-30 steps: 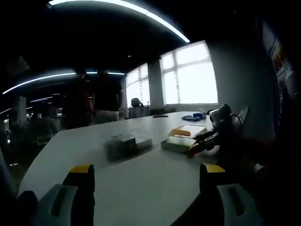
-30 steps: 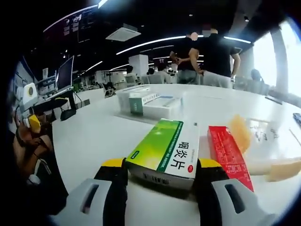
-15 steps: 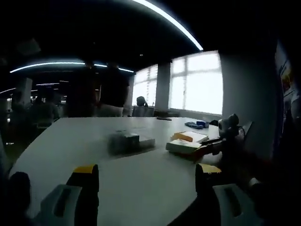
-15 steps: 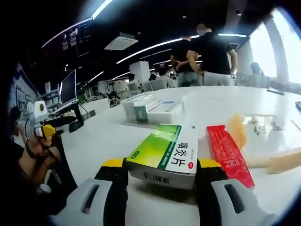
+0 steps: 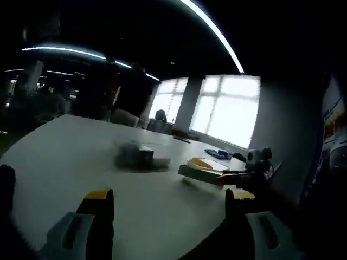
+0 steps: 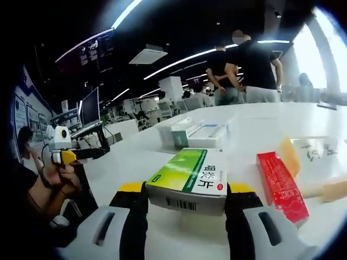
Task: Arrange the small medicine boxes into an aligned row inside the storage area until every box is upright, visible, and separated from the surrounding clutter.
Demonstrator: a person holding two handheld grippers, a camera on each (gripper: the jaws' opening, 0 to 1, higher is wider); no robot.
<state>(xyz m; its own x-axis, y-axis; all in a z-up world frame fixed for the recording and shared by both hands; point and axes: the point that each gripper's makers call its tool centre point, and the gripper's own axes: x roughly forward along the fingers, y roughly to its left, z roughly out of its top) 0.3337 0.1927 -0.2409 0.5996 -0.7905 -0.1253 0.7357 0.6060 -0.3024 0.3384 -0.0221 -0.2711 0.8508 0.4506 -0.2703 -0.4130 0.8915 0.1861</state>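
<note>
Green glossy medicine box (image 6: 190, 181) clamped between right gripper (image 6: 187, 203) fingers (image 6: 132, 197)

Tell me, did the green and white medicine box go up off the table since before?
Yes. The green and white medicine box, clamped in the right gripper, now sits higher against the flat red box lying on the white table, with more bare tabletop showing beneath it.

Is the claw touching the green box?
Touching. In the right gripper view, the right claw has both yellow-tipped jaws pressed against the sides of the green box, holding it above the white table.
</note>
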